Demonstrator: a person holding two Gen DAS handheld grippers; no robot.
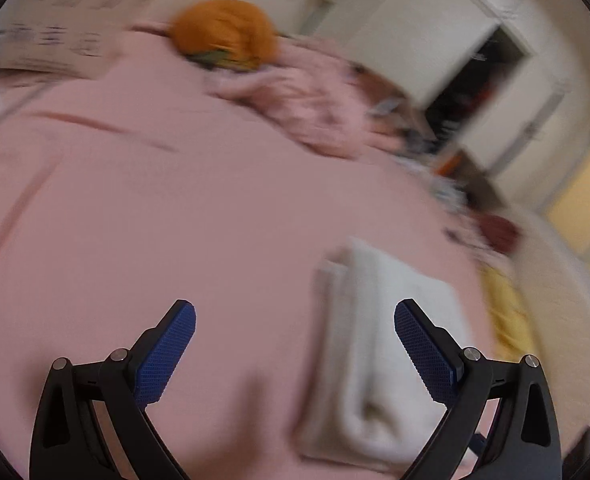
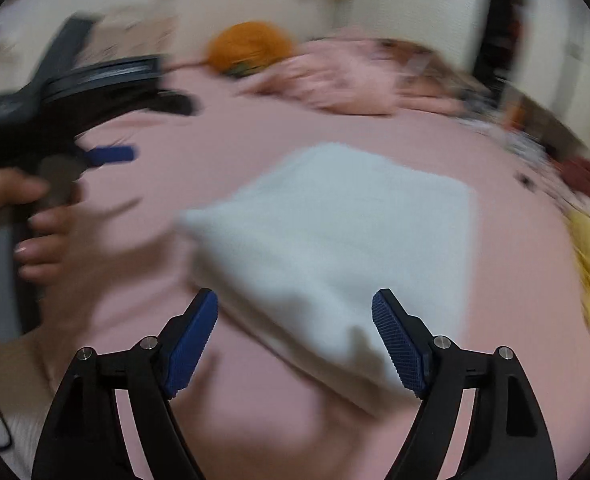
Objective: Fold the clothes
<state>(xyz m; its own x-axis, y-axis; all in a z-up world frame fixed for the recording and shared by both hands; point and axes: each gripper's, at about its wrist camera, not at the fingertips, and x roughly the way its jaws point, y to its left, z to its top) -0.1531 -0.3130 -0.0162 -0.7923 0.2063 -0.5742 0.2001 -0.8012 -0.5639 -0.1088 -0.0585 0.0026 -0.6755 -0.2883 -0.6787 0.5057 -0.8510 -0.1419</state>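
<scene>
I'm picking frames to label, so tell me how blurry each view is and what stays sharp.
Left wrist view: heavy motion smear over the pink bedspread, the orange cushion and the folded white cloth; only the open left hand-held gripper is crisp. Right wrist view: the same smear on the cloth and the person's hand; the open right hand-held gripper is sharp. Fisheye bending and dark corners in both.

Folded white garment (image 2: pixel 335 232) on pink bedsheet (image 2: pixel 235 128)
</scene>
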